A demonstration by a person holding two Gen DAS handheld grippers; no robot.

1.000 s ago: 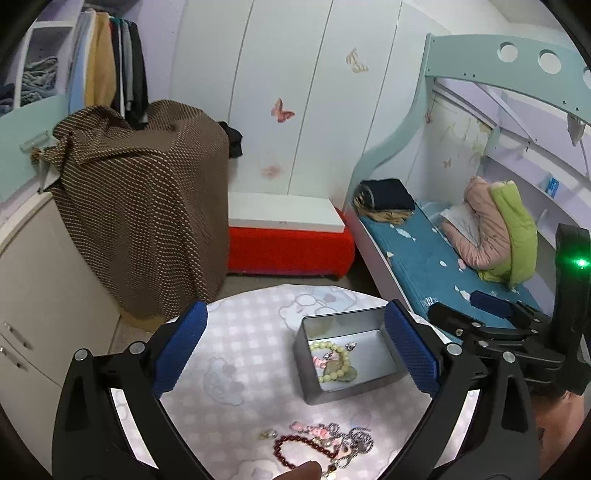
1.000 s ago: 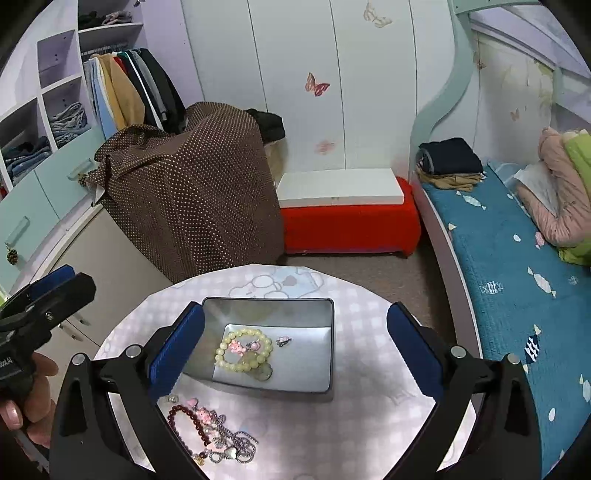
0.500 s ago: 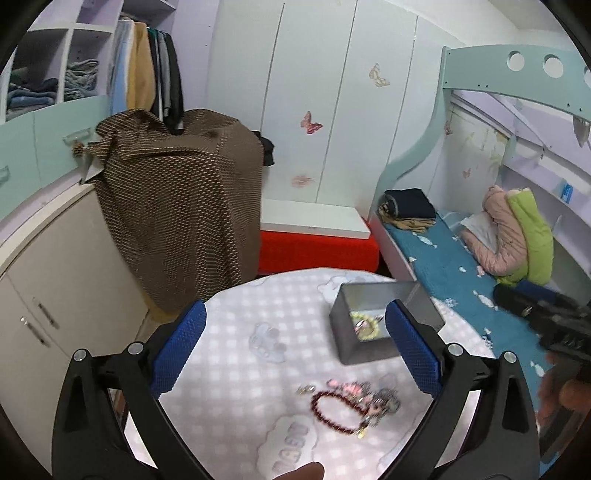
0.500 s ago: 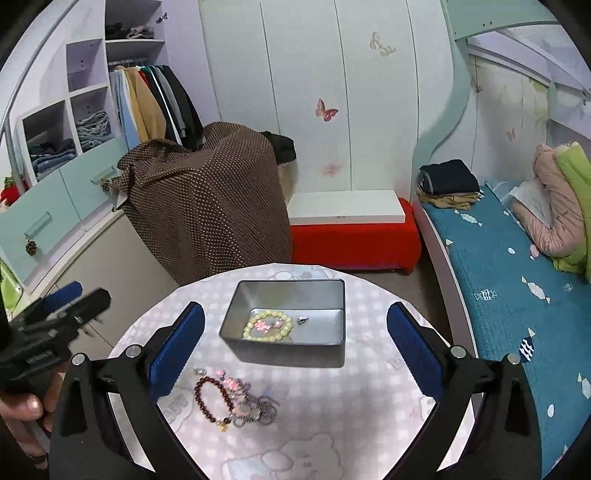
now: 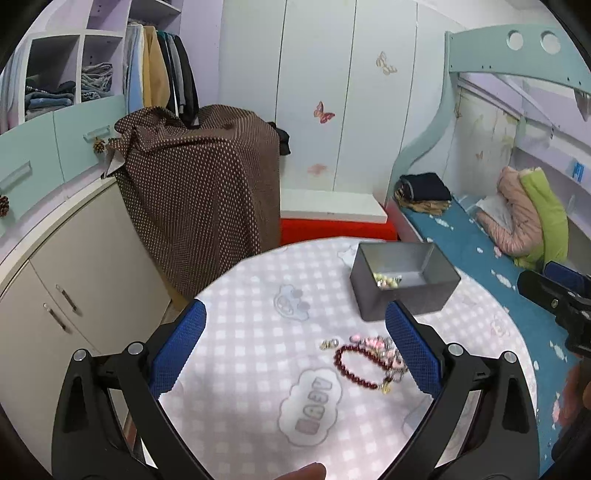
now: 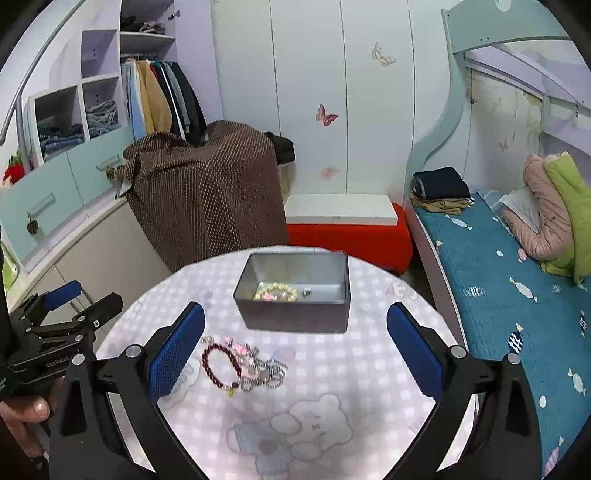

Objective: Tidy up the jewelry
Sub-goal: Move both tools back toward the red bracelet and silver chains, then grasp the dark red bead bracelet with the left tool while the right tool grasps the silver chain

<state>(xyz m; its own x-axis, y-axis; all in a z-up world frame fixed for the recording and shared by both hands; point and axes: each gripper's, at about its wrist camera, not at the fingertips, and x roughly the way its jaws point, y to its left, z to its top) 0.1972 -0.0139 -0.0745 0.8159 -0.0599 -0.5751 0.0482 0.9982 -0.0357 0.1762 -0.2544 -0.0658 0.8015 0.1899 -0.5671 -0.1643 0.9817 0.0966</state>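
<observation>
We see both views evenly lit by soft, cool indoor light with faint shadows. Fisheye bending curves the edges, dark corners frame each view, and the worktop (image 6: 332, 369) looks slightly soft.

Setting: home, child's bedroom.
Bed: bunk bed (image 6: 491, 35) with pale teal frame, blue fish-print mattress (image 6: 491, 280), folded clothes (image 6: 439, 188) on it.
Storage: open wardrobe with hanging garments (image 6: 162, 99), shelves of folded clothes (image 5: 55, 96).
Walls: white panels with butterfly stickers (image 6: 327, 115).
Table: round, bear-print pink checked cloth (image 6: 332, 406).
</observation>
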